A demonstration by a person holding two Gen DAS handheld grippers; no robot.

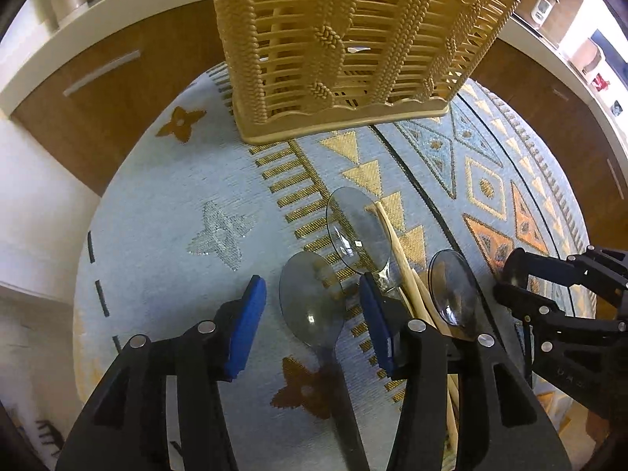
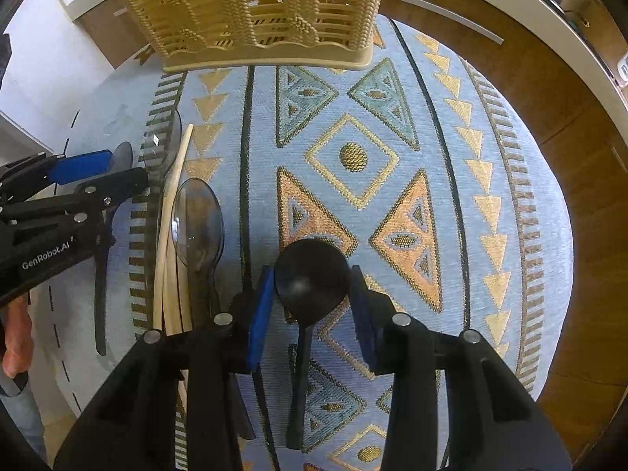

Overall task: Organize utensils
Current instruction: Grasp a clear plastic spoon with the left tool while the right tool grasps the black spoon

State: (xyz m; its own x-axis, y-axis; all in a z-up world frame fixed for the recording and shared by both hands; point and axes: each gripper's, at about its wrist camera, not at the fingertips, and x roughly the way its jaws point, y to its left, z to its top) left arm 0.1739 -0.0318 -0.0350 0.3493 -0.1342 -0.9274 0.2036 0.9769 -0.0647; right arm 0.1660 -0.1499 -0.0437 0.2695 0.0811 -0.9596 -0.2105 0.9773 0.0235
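- Right wrist view: right gripper (image 2: 310, 310) is sitting with pads apart around the black plastic spoon (image 2: 310, 271), below the tan woven plastic basket (image 2: 251, 11).
- Left gripper (image 1: 310, 318) is hanging apart over the smoky clear plastic spoon (image 1: 310, 302), also below that basket.

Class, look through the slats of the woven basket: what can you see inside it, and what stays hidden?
Through the slats of the basket, a pale upright stick shows on the left side. The rest looks bare, but the woven bands cover parts of the interior, and the top opening is out of frame.
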